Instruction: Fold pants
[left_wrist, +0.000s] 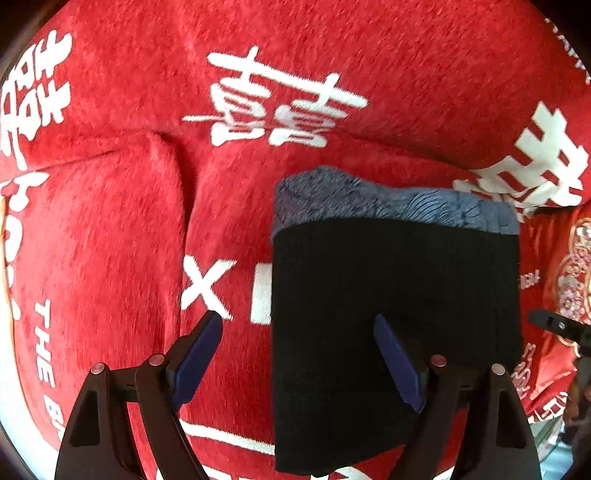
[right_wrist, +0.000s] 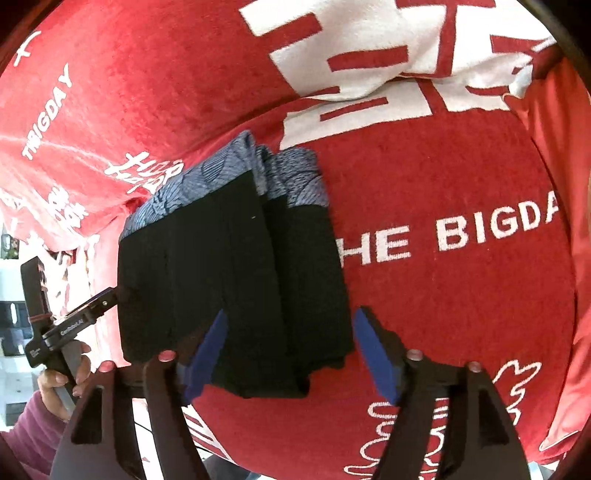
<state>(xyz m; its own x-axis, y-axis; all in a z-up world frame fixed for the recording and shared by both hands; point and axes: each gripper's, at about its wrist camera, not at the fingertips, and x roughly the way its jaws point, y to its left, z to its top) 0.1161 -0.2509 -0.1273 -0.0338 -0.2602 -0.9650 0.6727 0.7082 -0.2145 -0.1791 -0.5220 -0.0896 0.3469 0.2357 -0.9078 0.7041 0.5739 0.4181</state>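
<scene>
The pants (left_wrist: 391, 314) are black with a blue patterned band, folded into a compact rectangle lying on a red blanket (left_wrist: 122, 236). My left gripper (left_wrist: 299, 328) is open, hovering above the fold's left edge, holding nothing. In the right wrist view the folded pants (right_wrist: 236, 266) show layered folds. My right gripper (right_wrist: 291, 325) is open over their near right corner, empty. The left gripper (right_wrist: 85, 310) also shows there at the pants' left side, held by a hand.
The red blanket (right_wrist: 461, 295) has white characters and lettering and covers the whole surface, with a raised fold (left_wrist: 173, 177) at the left. A second red printed cloth (left_wrist: 554, 295) lies at the right. A hand in a pink sleeve (right_wrist: 48, 398) is at lower left.
</scene>
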